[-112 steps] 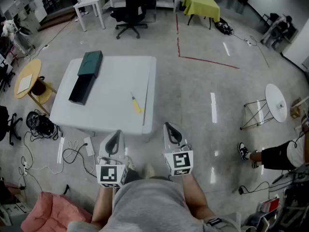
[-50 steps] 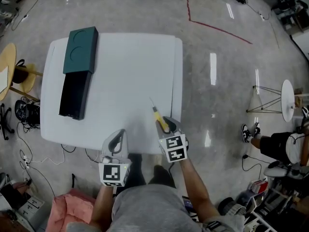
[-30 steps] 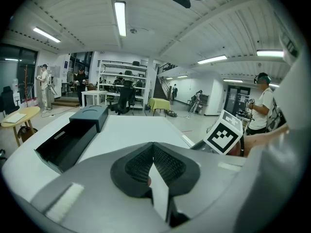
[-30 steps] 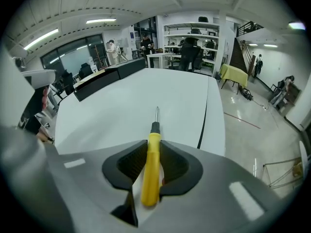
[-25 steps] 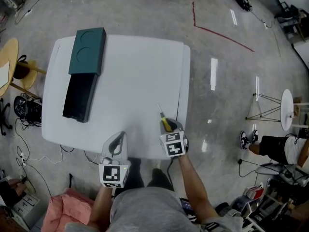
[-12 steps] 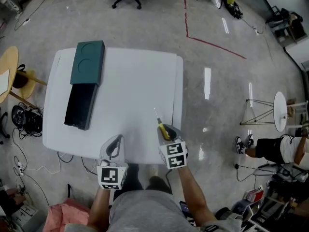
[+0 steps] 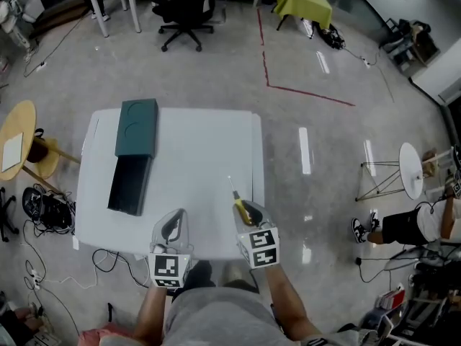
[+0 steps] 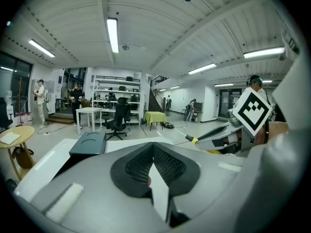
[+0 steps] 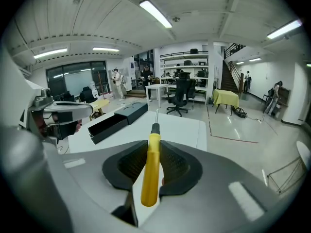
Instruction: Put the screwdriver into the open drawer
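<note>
Table [image 7: 205, 157], drawer [image 7: 130, 186] along its left edge

Grips the yellow screwdriver [image 7: 238, 203] in the right gripper [image 7: 243, 213], shaft jutting ahead of the jaws. Open drawer [image 7: 130, 185] on the table [image 7: 202, 150], well ahead and left of the left gripper [image 7: 173, 222] jaws.
</note>
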Tool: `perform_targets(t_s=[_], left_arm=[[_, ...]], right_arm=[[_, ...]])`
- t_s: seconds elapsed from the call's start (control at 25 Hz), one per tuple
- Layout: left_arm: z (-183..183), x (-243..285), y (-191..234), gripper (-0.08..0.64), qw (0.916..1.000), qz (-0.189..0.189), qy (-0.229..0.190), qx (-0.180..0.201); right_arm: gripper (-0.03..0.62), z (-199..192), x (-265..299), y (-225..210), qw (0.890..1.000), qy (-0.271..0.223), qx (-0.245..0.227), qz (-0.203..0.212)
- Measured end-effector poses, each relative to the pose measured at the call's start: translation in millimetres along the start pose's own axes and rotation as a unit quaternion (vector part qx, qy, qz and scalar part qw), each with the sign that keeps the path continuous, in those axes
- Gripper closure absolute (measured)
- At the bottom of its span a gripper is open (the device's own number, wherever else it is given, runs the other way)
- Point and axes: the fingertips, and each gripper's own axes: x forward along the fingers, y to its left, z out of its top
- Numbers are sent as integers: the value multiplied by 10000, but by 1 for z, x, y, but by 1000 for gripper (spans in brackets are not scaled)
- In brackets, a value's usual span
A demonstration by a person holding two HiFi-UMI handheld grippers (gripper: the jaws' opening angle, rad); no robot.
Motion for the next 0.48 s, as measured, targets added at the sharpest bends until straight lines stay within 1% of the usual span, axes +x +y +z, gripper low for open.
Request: perform_targets(t_s=[0.24, 0.48], left_arm=[[20, -8, -8, 548, 9997, -51, -206, 158], [22, -19, -11, 549, 9996, -39, -237, 152]], right_arm=[[511, 17, -25, 8, 9995, -308, 53, -8], [511, 24, -36, 13, 9987, -509, 5, -37]])
